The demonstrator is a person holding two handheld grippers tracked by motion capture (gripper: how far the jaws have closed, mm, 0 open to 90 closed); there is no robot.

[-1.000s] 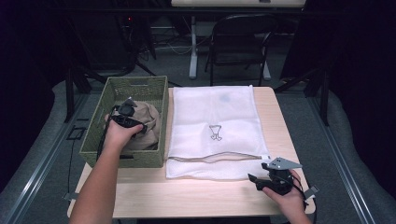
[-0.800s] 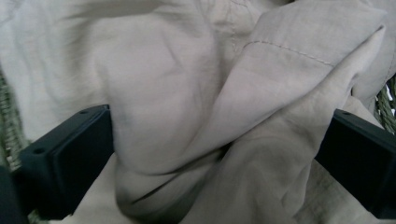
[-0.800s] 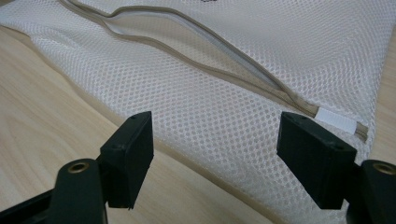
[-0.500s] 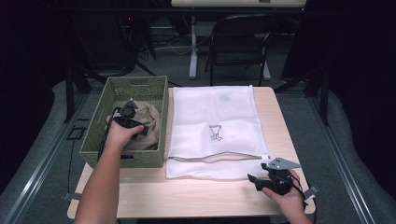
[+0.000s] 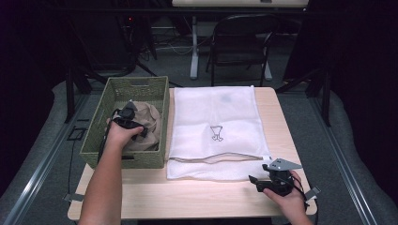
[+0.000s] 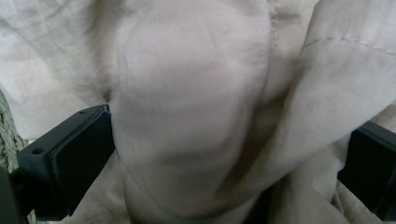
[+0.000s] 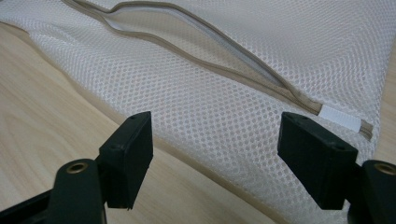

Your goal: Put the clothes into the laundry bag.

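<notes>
A beige cloth (image 5: 151, 121) lies bunched in a green woven basket (image 5: 136, 82) at the table's left. My left gripper (image 5: 137, 127) is down in the basket on that cloth. In the left gripper view the left gripper (image 6: 229, 158) is open, its jaws wide apart with a bulging fold of the beige cloth (image 6: 196, 102) between them. A white mesh bag (image 5: 216, 117) lies flat in the middle, its zipper opening (image 5: 220, 157) gaping near the front edge. My right gripper (image 5: 254, 183) rests open by the bag's front right corner. The right gripper (image 7: 215, 154) straddles the mesh bag (image 7: 243, 98) edge.
The wooden table (image 5: 187, 199) has bare surface in front of the bag and basket. A folding chair (image 5: 239, 47) and a table leg (image 5: 193, 47) stand on the floor behind. The mesh bag carries a small dark printed mark (image 5: 216, 133).
My left gripper has shifted slightly on the cloth in the basket. The right gripper has stayed where it was.
</notes>
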